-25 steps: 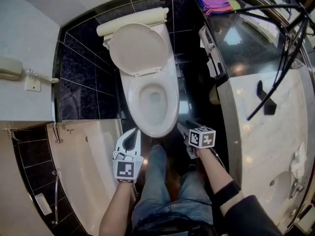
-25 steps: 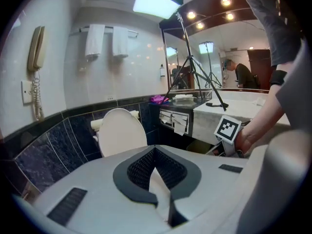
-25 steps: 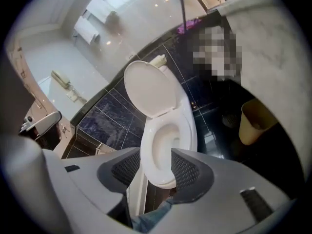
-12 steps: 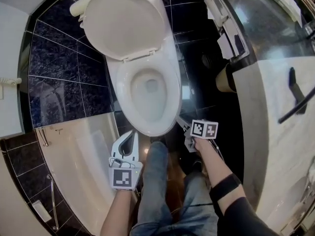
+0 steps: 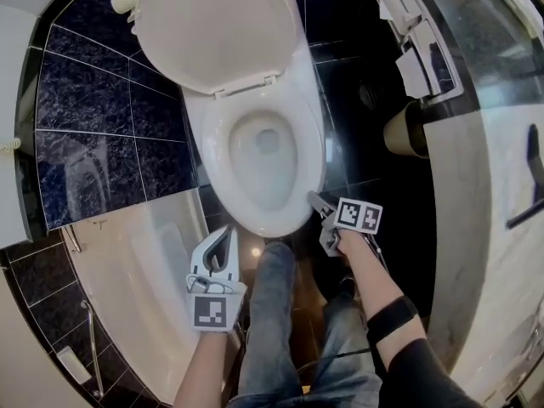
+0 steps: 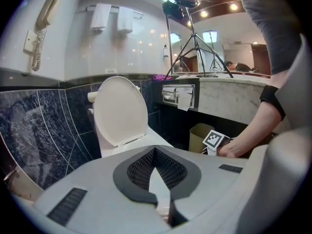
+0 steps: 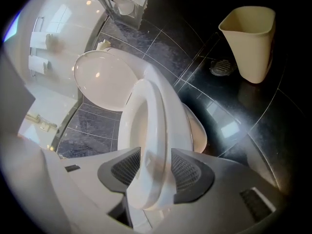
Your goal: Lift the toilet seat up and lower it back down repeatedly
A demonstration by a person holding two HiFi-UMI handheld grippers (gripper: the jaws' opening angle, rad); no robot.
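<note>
Closest in: jeans-clad legs (image 5: 272, 313), planted just in front of the toilet bowl (image 5: 255, 185). Next, the left claw (image 5: 228, 230), off the bowl's front-left: shut, tips pressed together, nothing between them, sitting this one out. Right claw (image 5: 316, 202) at the bowl's front-right and very much in play: clamped on the toilet seat (image 7: 146, 121), one pad either side of its front edge. Seat itself low, lying on the bowl or barely above it. Lid (image 5: 217, 32) standing up behind the bowl, well out of the way. Further off, right of the bowl, a beige bin (image 7: 248, 38) on the dark tiled floor (image 7: 209, 106). Left of the bowl, a white bathtub (image 5: 144, 287).

On progress, as a judgement: grip made, seat at the bottom of its swing, so either about to go up or just brought down. No way to count finished rounds from here. By the task's wording, more lifts and lowerings to come, each calling for a clean swing up toward the lid and a soft return onto the bowl.

Hard to make out: seat-to-bowl contact, touching or a shade clear. Top of the lid cut off at the head view's edge. Right claw's tips half tucked in at the bowl's edge when seen from above, plain only in the right gripper view.
</note>
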